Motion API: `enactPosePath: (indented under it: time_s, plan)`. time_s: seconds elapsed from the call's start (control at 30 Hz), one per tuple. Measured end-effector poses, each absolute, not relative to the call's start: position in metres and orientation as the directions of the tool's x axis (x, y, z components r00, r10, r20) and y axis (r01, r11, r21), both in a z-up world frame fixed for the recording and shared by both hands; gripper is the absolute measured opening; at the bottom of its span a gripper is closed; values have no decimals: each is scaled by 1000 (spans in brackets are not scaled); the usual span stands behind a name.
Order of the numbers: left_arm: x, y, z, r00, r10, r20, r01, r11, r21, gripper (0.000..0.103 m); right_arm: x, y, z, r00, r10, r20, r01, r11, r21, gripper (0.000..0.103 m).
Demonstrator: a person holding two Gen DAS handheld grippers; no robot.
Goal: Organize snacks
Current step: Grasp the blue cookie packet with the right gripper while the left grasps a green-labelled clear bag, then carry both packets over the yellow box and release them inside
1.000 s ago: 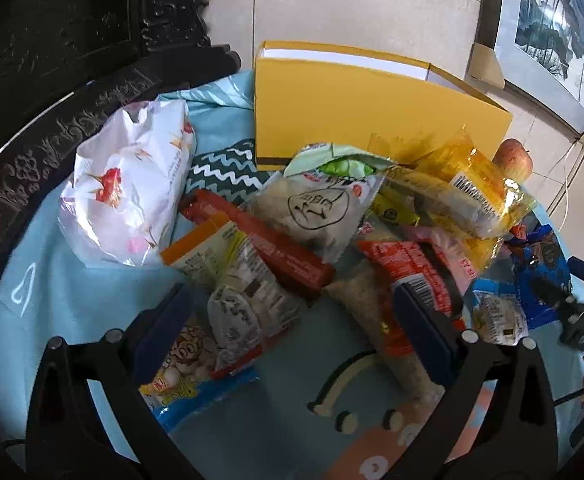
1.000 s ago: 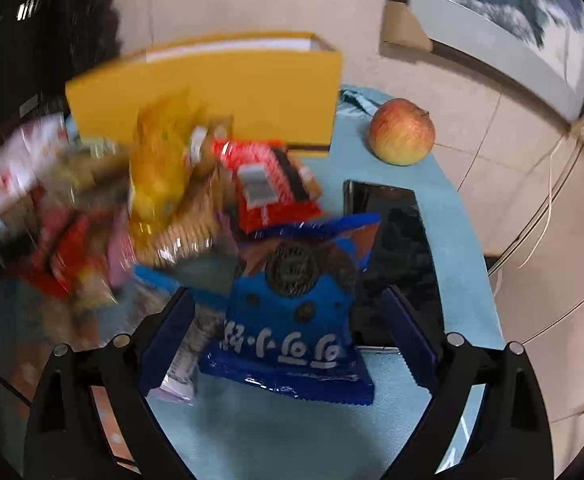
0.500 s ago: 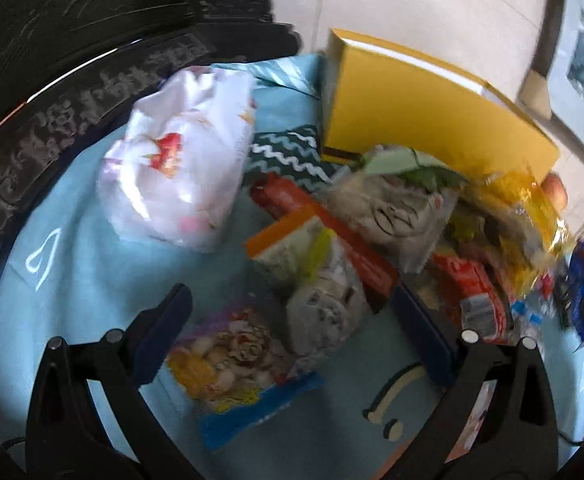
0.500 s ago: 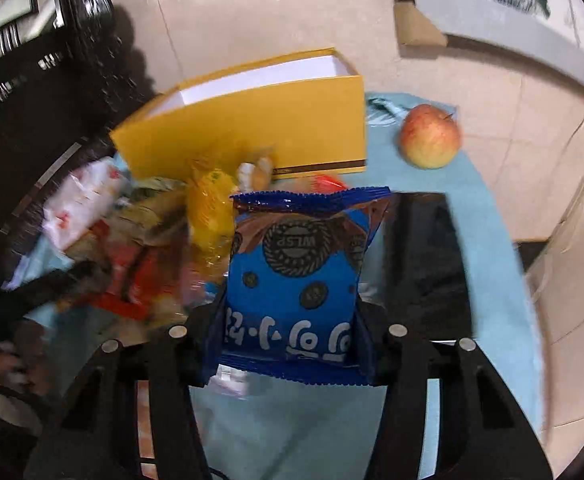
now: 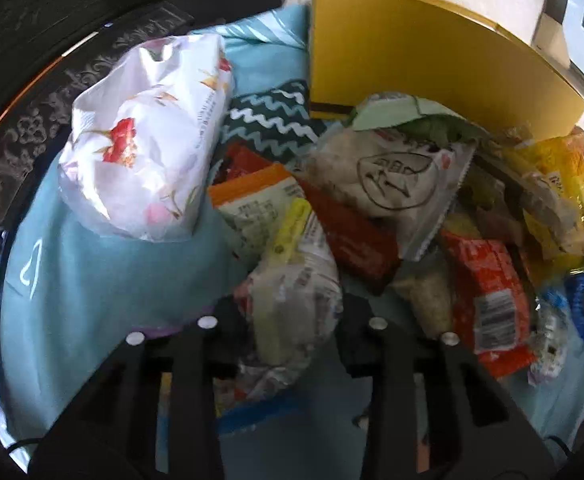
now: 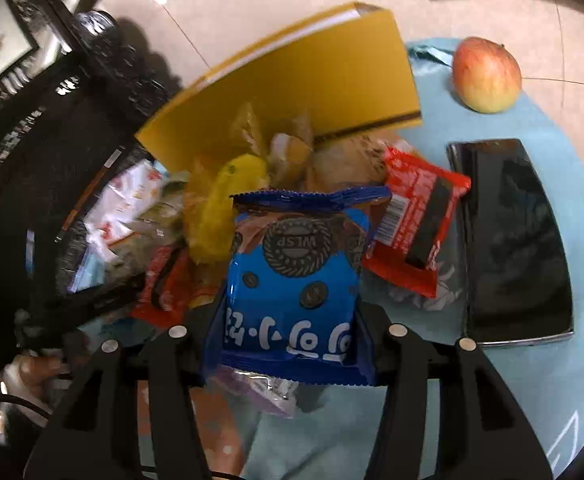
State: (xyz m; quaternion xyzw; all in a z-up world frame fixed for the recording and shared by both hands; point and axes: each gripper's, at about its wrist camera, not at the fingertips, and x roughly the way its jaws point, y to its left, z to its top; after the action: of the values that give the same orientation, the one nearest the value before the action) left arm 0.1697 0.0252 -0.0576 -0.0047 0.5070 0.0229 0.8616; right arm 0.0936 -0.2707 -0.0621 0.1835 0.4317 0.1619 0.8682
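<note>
**A:** How far along is the snack sorting?

**B:** Barely begun, I judge. Most snacks lie in a loose heap (image 5: 431,216) on the table's blue cloth (image 5: 104,280), in front of an upright yellow box (image 5: 411,64). Whether anything sits inside the box, I cannot tell. A white bag (image 5: 144,136) with red flowers lies to the heap's left. An apple (image 6: 485,74) and a dark phone (image 6: 511,240) rest on the right side, apart from the pile.

**B:** Each tool grips one packet. The left gripper (image 5: 288,320) has its jaws pressed onto a pale crinkled packet (image 5: 292,304) with a yellow strip, at the near edge of the heap. The right gripper (image 6: 292,328) pinches a blue cookie packet (image 6: 295,280), held upright just before the heap.

**A:** What changed from a second ago?

**B:** Both sets of jaws were spread wide then, framing those packets without touching. The blue packet lay on the cloth; now it stands clamped. Everything else remains to be sorted.
</note>
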Motion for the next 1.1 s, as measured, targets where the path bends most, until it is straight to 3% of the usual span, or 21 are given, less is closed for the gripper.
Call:
enactPosePath:
  time_s: [0.1, 0.3, 0.6, 0.77, 0.93, 1.1]
  plan:
    - [167, 39, -47, 426, -22, -904, -83, 995, -64, 29, 95, -270, -56, 483, 485, -729, -73, 852, 518, 54]
    - [147, 52, 10, 428, -76, -901, -114, 984, -137, 29, 83, -269, -1, 398, 456, -796, -105, 885, 454, 54]
    - [124, 38, 92, 487, -146, -861, -78, 975, -210, 29, 76, -296, 91, 426, 540, -726, -170, 836, 521, 54]
    - [146, 13, 129, 526, -213, -824, 26, 972, -235, 29, 103, -291, 127, 455, 579, -676, -199, 806, 557, 54]
    - [192, -4, 143, 536, -273, -798, 108, 961, -256, 29, 135, -280, 157, 593, 492, -638, -187, 854, 485, 54]
    - [244, -22, 136, 510, -289, -810, 131, 957, -259, 29, 169, -265, 151, 667, 387, -637, -138, 904, 405, 54]
